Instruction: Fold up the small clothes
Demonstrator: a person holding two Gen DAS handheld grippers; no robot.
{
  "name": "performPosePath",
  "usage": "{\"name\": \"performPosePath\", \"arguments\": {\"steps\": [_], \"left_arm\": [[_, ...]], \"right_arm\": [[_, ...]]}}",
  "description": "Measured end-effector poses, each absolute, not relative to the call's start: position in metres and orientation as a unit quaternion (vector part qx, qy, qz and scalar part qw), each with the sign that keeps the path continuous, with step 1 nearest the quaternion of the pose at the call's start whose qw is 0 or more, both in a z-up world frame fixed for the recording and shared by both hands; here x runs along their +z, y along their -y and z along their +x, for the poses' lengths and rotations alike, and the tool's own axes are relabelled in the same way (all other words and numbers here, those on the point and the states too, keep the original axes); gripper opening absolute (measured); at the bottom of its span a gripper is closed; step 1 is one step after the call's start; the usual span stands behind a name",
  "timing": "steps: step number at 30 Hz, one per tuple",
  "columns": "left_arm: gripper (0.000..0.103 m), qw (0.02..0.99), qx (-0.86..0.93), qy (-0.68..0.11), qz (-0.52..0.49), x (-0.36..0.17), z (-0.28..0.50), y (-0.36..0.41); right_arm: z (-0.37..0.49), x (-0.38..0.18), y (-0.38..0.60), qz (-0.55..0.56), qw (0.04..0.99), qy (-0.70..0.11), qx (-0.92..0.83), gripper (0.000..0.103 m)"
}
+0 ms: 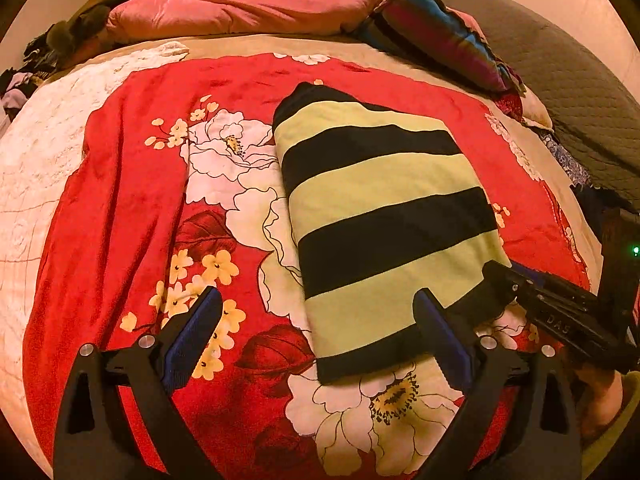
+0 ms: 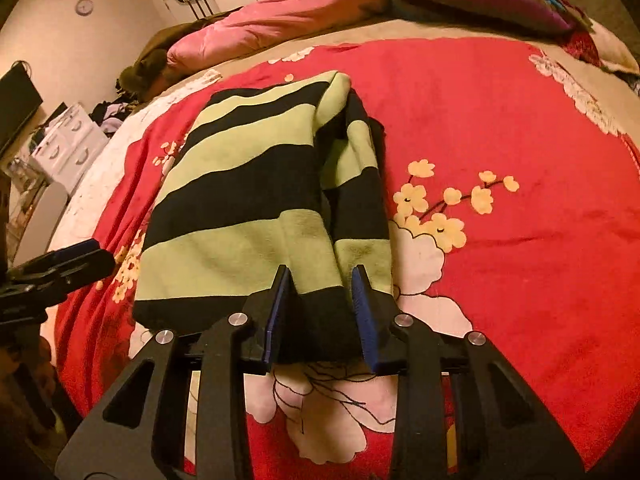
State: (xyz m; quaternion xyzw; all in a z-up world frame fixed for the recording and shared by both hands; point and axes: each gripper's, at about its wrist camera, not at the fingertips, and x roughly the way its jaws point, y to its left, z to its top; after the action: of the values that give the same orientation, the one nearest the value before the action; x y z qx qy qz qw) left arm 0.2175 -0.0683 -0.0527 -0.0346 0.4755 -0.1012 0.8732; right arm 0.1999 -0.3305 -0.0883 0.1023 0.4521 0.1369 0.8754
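A small garment [image 1: 380,208] with wide green and black stripes lies folded lengthwise on the red floral bedspread [image 1: 132,208]. My left gripper [image 1: 318,320] stands wide open over its near black hem, one finger at each side, pressing on nothing. My right gripper [image 1: 500,276] comes in from the right at the garment's near right corner. In the right wrist view the garment [image 2: 240,200] runs away from me and its bunched near hem fills the gap between the blue pads of my right gripper [image 2: 322,296], which is shut on it. The left gripper [image 2: 60,268] shows at the left edge.
A pink duvet [image 1: 240,8] and a multicoloured striped blanket [image 1: 432,32] lie along the far side of the bed. A grey quilted surface [image 1: 580,80] rises at the right. White drawers [image 2: 68,140] and a clothes pile [image 2: 116,112] stand beyond the bed's left edge.
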Motion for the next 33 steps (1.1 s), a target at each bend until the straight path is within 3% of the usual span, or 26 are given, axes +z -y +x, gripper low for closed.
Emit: {"name": "performPosePath", "arguments": {"steps": [8, 16, 17, 20, 21, 33], "left_arm": [[0.096, 0.874, -0.098, -0.476, -0.028, -0.052, 0.217, 0.071], [0.097, 0.875, -0.088, -0.474, -0.038, -0.052, 0.217, 0.063], [0.097, 0.874, -0.087, -0.476, -0.041, -0.053, 0.219, 0.062], [0.097, 0.871, -0.086, -0.482, -0.047, -0.059, 0.225, 0.062], [0.097, 0.870, -0.085, -0.484, -0.048, -0.062, 0.228, 0.062], [0.098, 0.847, -0.116, -0.508, -0.110, -0.101, 0.269, 0.066]], "right_arm": [[0.198, -0.086, 0.335, 0.119, 0.875, -0.445, 0.148, 0.029], [0.193, -0.052, 0.348, 0.142, 0.902, -0.376, 0.156, 0.055], [0.196, -0.051, 0.351, 0.149, 0.902, -0.375, 0.157, 0.063], [0.209, -0.055, 0.357, 0.163, 0.895, -0.384, 0.160, 0.069], [0.216, -0.059, 0.358, 0.167, 0.889, -0.393, 0.163, 0.076], [0.263, -0.122, 0.362, 0.261, 0.808, -0.484, 0.213, 0.077]]}}
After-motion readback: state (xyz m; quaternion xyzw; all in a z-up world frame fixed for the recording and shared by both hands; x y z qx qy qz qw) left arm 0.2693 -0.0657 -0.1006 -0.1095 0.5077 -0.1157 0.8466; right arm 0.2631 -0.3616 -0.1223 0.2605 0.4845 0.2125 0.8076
